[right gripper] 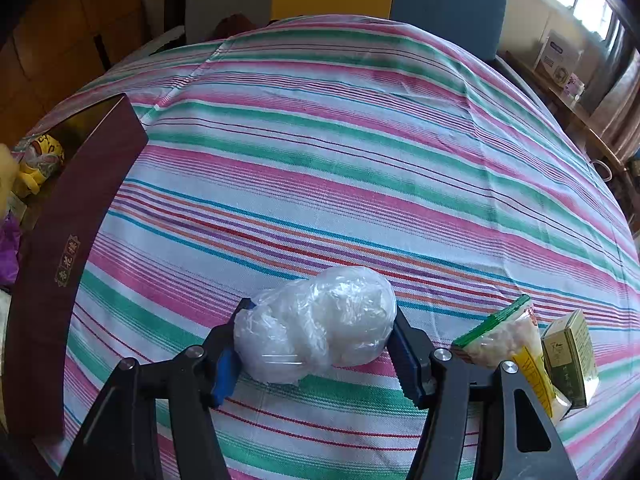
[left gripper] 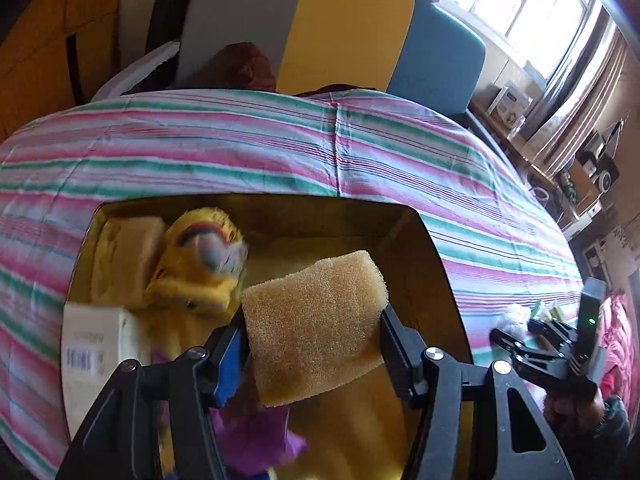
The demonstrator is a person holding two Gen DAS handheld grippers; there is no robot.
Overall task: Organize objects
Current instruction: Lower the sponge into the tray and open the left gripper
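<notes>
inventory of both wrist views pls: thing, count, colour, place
sponge: 1, yellow, between the left gripper's pads, above the box
box: 1, maroon outside, gold inside, on the left of the cloth
plush toy: 1, yellow, in the box
white carton: 1, barcode label, in the box, left side
purple item: 1, in the box, under the left gripper
plastic bundle: 1, clear white, on the cloth, between the right gripper's pads
snack packet: 1, green and yellow, right of the bundle
green carton: 1, beside the packet
striped cloth: 1, pink, green, white, covering the table
left gripper: 1, black, blue pads
right gripper: 1, black, blue pads
</notes>
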